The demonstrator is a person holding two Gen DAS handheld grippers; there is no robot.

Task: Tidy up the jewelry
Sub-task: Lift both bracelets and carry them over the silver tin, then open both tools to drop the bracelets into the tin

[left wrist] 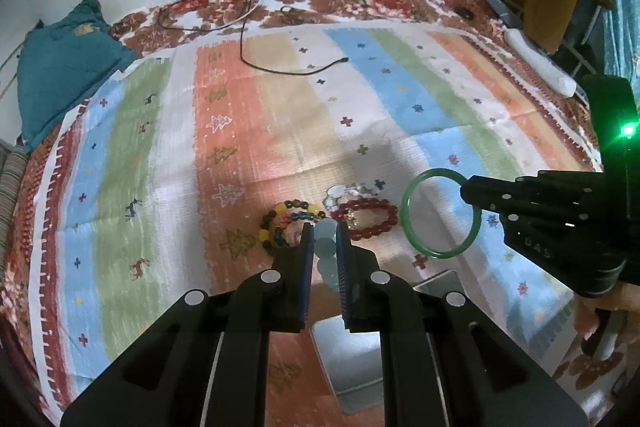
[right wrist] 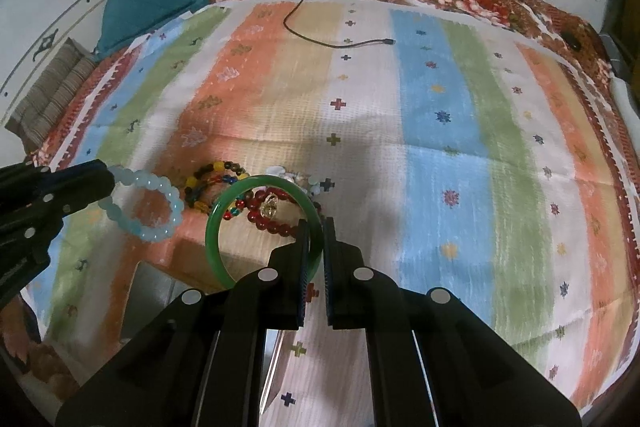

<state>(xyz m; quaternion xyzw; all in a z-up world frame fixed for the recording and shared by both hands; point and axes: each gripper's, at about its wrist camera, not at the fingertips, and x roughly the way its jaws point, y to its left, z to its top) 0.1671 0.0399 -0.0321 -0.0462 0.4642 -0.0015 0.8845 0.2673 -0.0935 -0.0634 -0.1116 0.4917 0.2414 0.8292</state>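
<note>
the pale blue bead bracelet (right wrist: 142, 205) hangs pinched in the left gripper (left wrist: 325, 231), the green bangle (right wrist: 256, 223) clamped in the right gripper (right wrist: 316, 227), both above a silver tin (left wrist: 352, 351) on the striped cloth (left wrist: 280, 107), near red beads (left wrist: 368, 217).

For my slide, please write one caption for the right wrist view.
Right gripper holds a green bangle; left gripper holds a pale blue bead bracelet above a striped cloth.
</note>
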